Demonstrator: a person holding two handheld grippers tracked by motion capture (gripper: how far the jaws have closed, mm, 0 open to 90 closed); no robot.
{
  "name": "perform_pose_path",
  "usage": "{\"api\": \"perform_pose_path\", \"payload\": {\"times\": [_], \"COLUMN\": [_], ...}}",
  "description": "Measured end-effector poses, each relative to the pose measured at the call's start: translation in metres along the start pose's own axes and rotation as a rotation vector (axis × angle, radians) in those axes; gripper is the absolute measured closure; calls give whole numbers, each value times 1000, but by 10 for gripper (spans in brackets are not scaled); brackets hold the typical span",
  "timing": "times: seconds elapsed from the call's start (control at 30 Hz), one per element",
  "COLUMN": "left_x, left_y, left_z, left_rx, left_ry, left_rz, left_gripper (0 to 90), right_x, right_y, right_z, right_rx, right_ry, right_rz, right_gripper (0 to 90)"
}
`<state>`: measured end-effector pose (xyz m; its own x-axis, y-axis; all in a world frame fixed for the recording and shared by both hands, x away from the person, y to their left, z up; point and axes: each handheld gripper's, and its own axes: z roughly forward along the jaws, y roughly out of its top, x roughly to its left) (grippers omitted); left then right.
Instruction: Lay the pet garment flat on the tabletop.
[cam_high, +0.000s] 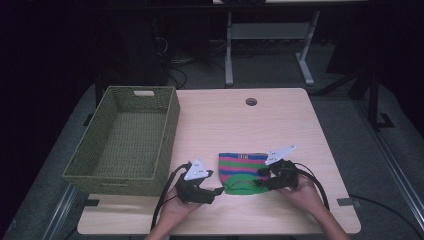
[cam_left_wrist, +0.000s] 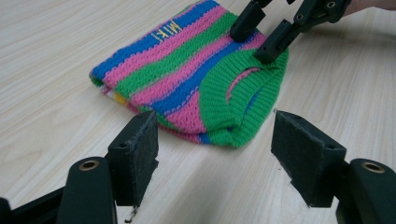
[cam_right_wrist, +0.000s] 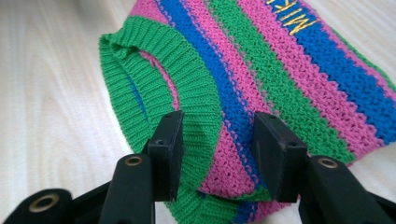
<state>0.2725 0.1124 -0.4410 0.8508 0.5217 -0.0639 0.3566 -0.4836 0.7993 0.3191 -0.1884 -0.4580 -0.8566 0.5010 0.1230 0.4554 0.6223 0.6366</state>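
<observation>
Jaws of right gripper (cam_right_wrist: 217, 154) spread, straddling green ribbed edge of striped knit sweater (cam_high: 244, 170); left gripper (cam_left_wrist: 215, 154) gaping, sitting just short of sweater on table (cam_high: 225, 120).

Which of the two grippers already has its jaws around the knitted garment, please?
The right gripper: its open jaws straddle the green ribbed edge of the striped knitted garment. The left gripper is open too, but sits just short of the garment, over bare table.

2 hand-held grippers, left (cam_high: 216, 190) and right (cam_high: 260, 177), jaws apart
</observation>
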Motion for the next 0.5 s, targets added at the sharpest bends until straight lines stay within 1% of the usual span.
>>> {"api": "perform_pose_path", "payload": {"times": [0.03, 0.07, 0.1, 0.13, 0.17, 0.2, 0.23, 0.27, 0.3, 0.33, 0.4, 0.43, 0.47, 0.5], "left_x": [0, -2, -3, -2, -3, -3, -2, -1, -1, 0, 1, 2, 3, 3], "left_y": [0, 3, 5, 6, 7, 8, 9, 9, 10, 10, 11, 11, 11, 11], "left_z": [0, 4, 5, 7, 9, 11, 12, 13, 15, 16, 18, 19, 21, 22], "left_rx": [0, 5, 11, 19, 16, 19, 21, 27, 33, 45, 53, 71, 77, 83], "left_ry": [0, -10, -9, -12, -13, -13, -13, -18, -24, -30, -42, -49, -60, -67], "left_rz": [0, 8, 17, 32, 28, 36, 42, 46, 43, 57, 67, 76, 74, 63], "left_gripper": [326, 334, 335, 339, 348, 362, 378, 387, 398, 404, 432, 440, 449, 456], "right_x": [0, 3, 4, 5, 7, 7, 7, 8, 8, 9, 11, 12, 13, 13], "right_y": [0, 0, 0, 1, 1, 2, 2, 3, 2, 3, 2, 1, 0, -1], "right_z": [0, 0, 0, 0, 0, 0, -2, -4, -6, -10, -13, -16, -17, -17], "right_rx": [0, 9, 10, 12, 21, 22, 21, 13, -4, -11, -19, -25, -21, -20], "right_ry": [0, 6, 12, 10, 13, 12, 16, 21, 25, 21, 19, 27, 22, 22], "right_rz": [0, -4, -3, -17, -19, -25, -26, -16, -19, -33, -62, -67, -87, -98], "right_gripper": [531, 525, 525, 525, 519, 506, 489, 483, 477, 476, 485, 498, 504, 517]}}
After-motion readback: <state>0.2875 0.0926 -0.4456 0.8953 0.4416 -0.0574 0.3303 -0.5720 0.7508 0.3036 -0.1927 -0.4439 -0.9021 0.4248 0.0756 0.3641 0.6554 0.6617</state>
